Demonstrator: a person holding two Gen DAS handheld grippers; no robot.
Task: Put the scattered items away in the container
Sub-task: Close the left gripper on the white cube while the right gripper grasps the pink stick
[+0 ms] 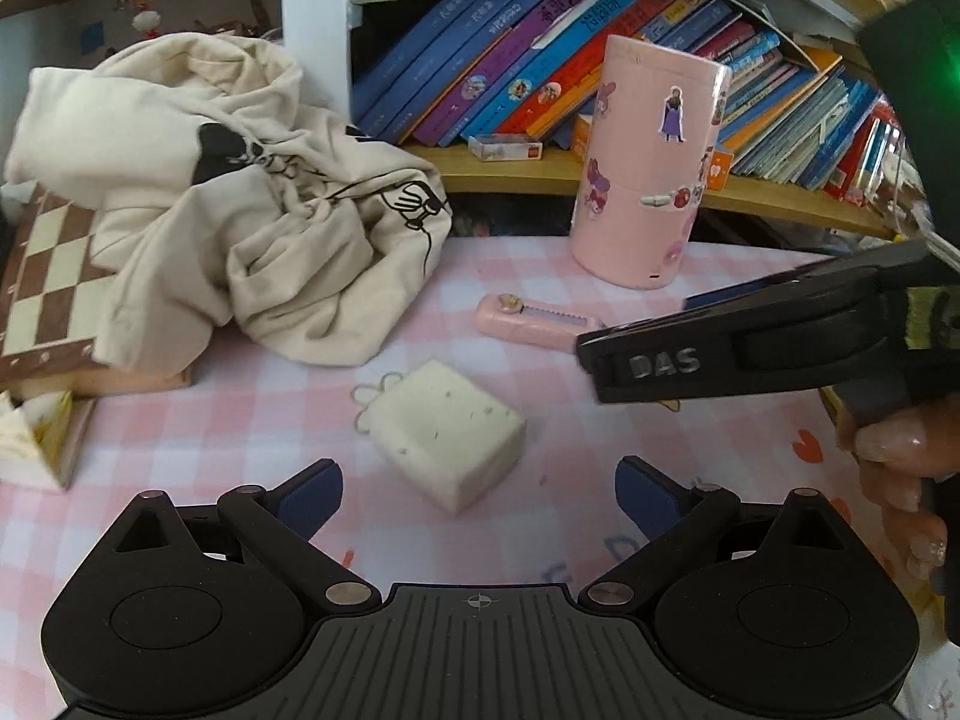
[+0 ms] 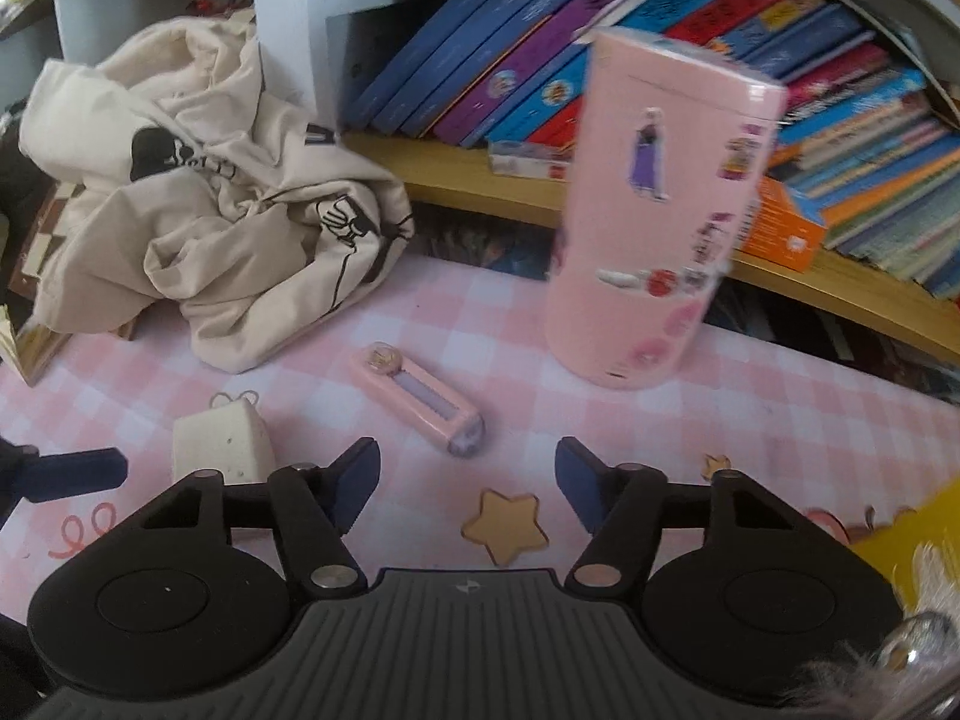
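A cream block-shaped eraser [image 1: 447,435] lies on the pink checked cloth just ahead of my open, empty left gripper [image 1: 479,495]. It also shows in the right wrist view [image 2: 219,441]. A pink utility knife [image 2: 420,399] lies ahead of my open, empty right gripper [image 2: 467,486]; it shows in the left wrist view [image 1: 537,322] too. A tall pink cylindrical container [image 2: 654,204] with stickers stands upright behind it, also in the left wrist view [image 1: 648,162]. The right gripper's finger [image 1: 720,354] reaches in from the right above the knife.
A crumpled cream cloth bag [image 1: 240,210] lies at the left, over a chessboard box [image 1: 48,276]. A wooden shelf [image 1: 528,177] of books runs along the back. A wooden star [image 2: 507,525] lies on the cloth. A yellow object [image 2: 912,546] sits at the right.
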